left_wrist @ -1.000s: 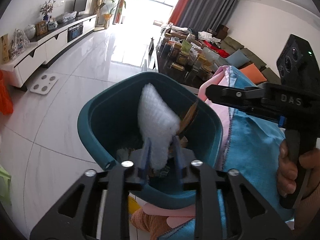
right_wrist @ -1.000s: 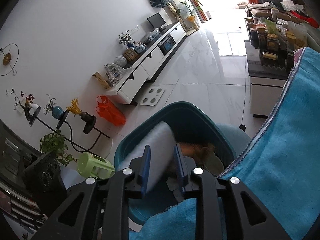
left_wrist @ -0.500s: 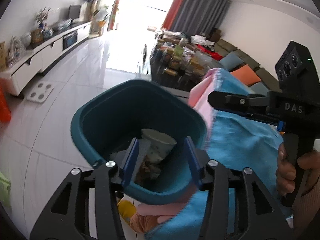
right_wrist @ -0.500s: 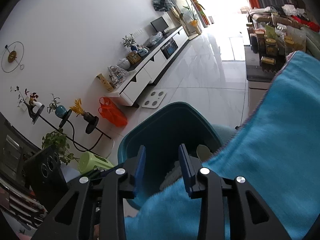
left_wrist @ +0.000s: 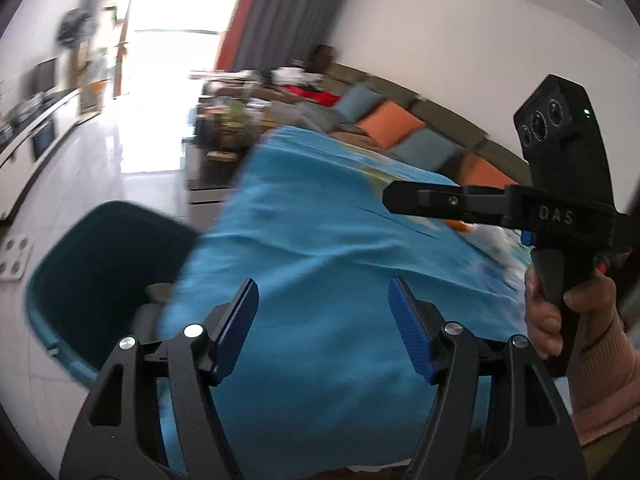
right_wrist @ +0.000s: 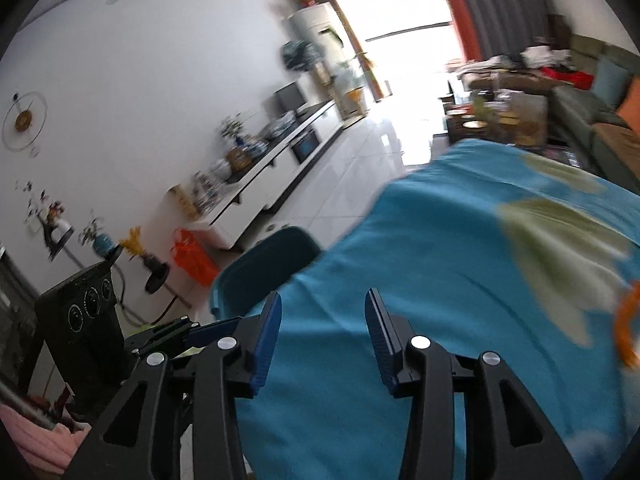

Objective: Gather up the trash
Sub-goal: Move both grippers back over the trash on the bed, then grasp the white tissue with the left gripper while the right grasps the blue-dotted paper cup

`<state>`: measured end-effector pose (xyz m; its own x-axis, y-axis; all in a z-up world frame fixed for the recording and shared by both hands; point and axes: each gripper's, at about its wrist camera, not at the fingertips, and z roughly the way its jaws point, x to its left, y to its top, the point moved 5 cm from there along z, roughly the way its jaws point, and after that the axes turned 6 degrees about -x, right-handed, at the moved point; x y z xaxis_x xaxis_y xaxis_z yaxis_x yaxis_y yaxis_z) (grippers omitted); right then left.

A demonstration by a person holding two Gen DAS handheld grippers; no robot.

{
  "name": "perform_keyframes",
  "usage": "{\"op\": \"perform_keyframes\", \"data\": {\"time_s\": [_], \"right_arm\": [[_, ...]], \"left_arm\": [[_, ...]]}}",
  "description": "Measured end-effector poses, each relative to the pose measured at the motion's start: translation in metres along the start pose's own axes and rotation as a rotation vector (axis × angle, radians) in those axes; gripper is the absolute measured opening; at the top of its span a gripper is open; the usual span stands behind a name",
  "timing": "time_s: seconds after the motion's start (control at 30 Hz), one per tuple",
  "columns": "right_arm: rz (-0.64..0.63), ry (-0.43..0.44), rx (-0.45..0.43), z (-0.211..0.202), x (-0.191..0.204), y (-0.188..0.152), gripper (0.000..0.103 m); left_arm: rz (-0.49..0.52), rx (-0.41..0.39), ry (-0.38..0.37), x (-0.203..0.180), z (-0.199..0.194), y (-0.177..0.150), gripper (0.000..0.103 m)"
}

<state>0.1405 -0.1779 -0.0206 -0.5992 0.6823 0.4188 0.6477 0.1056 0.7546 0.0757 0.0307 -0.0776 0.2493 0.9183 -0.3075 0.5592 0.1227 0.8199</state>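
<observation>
Two handheld grippers are in our hands, both above a table draped in a bright blue cloth. Our left gripper points down at the cloth, its blue-padded jaws spread wide with nothing between them; they have just been opening. Our right gripper hangs over the same cloth, jaws parted to a middling gap and empty, and they too have just been opening. In the left wrist view we see the right gripper from the side, gripped by a hand in a pink ribbed sleeve. A teal trash bin stands on the pale tiled floor just off the left edge of the table; the cloth hides part of its rim. Pale scraps of trash lie inside it, too blurred to name. In the right wrist view the bin's rim peeks out past the cloth's left edge. Beyond it, a long white cabinet runs along the wall. Both views are blurred.
</observation>
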Motion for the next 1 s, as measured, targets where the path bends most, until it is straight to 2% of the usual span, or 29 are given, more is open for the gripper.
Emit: {"op": "perform_keyframes", "data": {"time_s": [0.23,0.43,0.7,1.0], "right_arm": [[0.093,-0.189,-0.105,-0.082,-0.066,-0.017,0.041],[0.181,-0.313,-0.165,-0.129,-0.112,-0.037,0.041],[0.262,-0.386,-0.218,-0.166,-0.154,-0.060,0.041],[0.316,-0.386,-0.237,-0.184,-0.184,-0.078,0.041]], "left_arm": [[0.109,0.061,-0.167,-0.082,0.033,-0.011,0.067],[0.200,0.116,-0.291,-0.149,0.061,-0.021,0.067],[0.276,0.188,-0.397,-0.221,0.097,-0.037,0.067],[0.297,0.240,-0.409,-0.245,0.121,-0.041,0.065]]}}
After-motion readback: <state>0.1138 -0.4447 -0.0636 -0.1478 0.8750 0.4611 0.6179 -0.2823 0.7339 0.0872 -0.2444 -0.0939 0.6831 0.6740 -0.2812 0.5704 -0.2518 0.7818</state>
